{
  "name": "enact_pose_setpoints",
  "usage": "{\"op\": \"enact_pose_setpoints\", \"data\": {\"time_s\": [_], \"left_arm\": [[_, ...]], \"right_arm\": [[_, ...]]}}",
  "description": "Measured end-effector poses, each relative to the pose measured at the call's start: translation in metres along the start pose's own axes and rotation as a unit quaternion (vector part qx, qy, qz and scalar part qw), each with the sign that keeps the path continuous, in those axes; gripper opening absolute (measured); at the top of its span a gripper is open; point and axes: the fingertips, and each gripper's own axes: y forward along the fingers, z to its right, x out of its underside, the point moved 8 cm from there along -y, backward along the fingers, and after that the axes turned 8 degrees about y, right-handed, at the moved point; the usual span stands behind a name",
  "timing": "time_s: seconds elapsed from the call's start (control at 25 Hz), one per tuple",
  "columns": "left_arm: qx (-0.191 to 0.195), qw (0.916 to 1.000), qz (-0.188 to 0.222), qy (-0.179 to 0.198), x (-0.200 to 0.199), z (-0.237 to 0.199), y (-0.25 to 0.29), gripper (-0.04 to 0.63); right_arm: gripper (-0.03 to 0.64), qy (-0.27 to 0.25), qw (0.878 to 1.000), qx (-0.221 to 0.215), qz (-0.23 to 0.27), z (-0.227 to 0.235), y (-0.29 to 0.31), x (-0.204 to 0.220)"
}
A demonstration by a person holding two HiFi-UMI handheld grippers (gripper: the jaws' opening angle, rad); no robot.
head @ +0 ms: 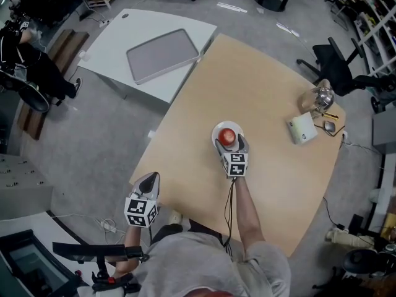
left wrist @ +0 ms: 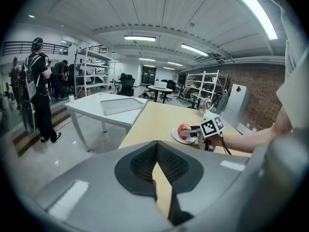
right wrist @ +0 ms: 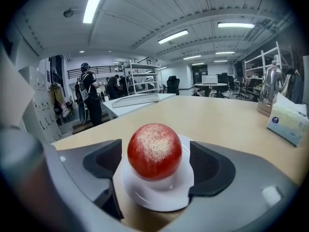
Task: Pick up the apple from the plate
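Two grippers show. Nearest, by the near-left edge of the wooden table (head: 266, 91), the left gripper (head: 149, 179) has its jaws together on nothing. Farther right, the right gripper (head: 232, 147) has its jaws apart, flanking the red apple (right wrist: 154, 151) without pressing it. The apple sits on the white plate (right wrist: 159, 197).

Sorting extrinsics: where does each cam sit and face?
Head view: on the person's head, steeply down at the table; shows left gripper, right gripper, right arm.
Left gripper view: on the left gripper, facing across the table at the apple; shows its shut fingers, right arm.
Right gripper view: on the right gripper, low over the table, apple between its open fingers.
Shared: all three see the apple on its plate.
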Motion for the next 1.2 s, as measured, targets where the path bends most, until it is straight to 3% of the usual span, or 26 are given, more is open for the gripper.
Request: {"op": "enact_pose_setpoints", "data": {"time_s": [0.4, 1.2], "left_arm": [[-0.003, 1.0, -0.005, -0.005, 0.001, -0.002, -0.005, 0.02], [0.012, 0.9999, 0.01, 0.004, -0.005, 0.002, 0.003, 0.02]], "right_arm": [[0.36, -0.009, 1.0, 0.007, -0.011, -0.002, -0.001, 0.0], [0.354, -0.011, 1.0, 0.017, 0.002, 0.006, -0.02, -0.006]]}}
